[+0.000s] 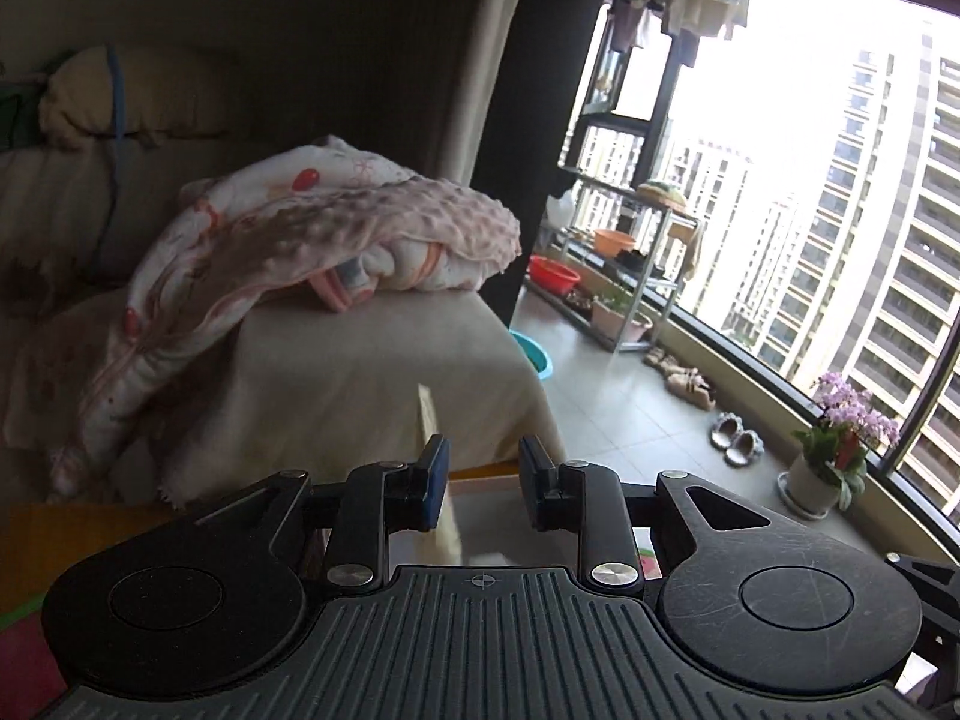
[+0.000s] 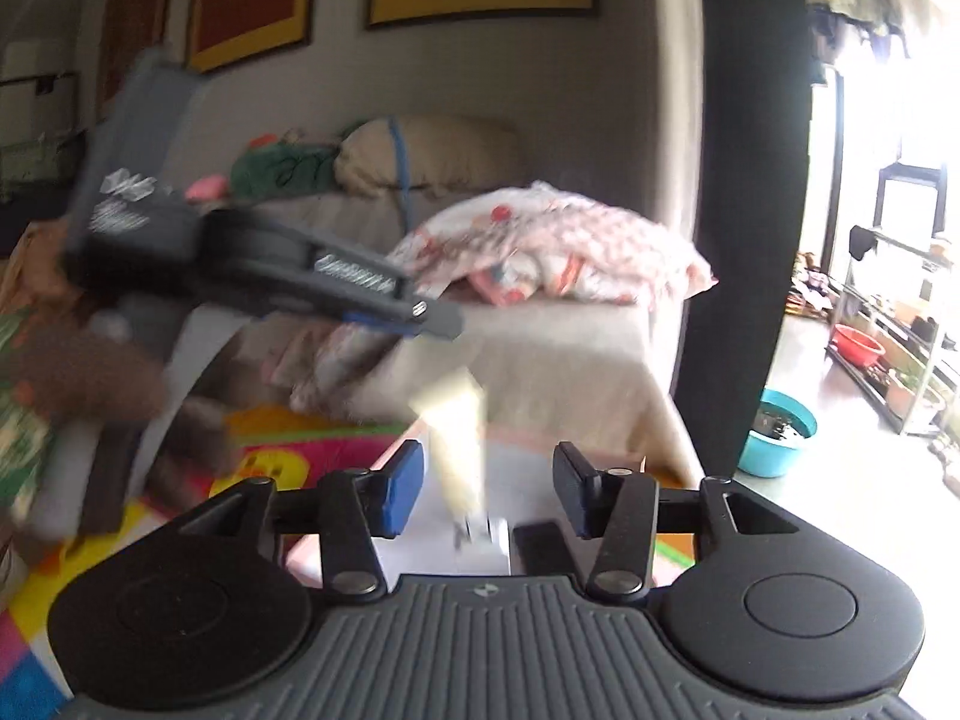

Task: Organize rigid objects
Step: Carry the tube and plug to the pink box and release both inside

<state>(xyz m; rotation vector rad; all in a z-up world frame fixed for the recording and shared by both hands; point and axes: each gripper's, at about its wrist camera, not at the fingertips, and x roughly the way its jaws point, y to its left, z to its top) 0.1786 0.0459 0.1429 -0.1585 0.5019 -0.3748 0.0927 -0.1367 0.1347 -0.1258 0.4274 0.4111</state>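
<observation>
Showing up pretty blurred, the cream tube stands tilted in the gap between the fingers of the right gripper, just below centre of the right wrist view. Those fingers are spread apart and neither blue pad touches it. Its lower end is down by a small white block on the white surface, with a flat black rectangle right next to that. Whether the tube actually rests on anything is hard to say with the blur.

The left gripper reaches in from the upper left of that frame, its tip above the tube's top end and clear of it. In its own view the left gripper has a narrow gap between the fingers, nothing pinched, and the tube shows as a pale strip along the finger on the picture's left.

Further out, a beige-covered sofa carries a pink patterned blanket. A bright play mat sits lower left, a blue basin at right, and potted flowers by the window.
</observation>
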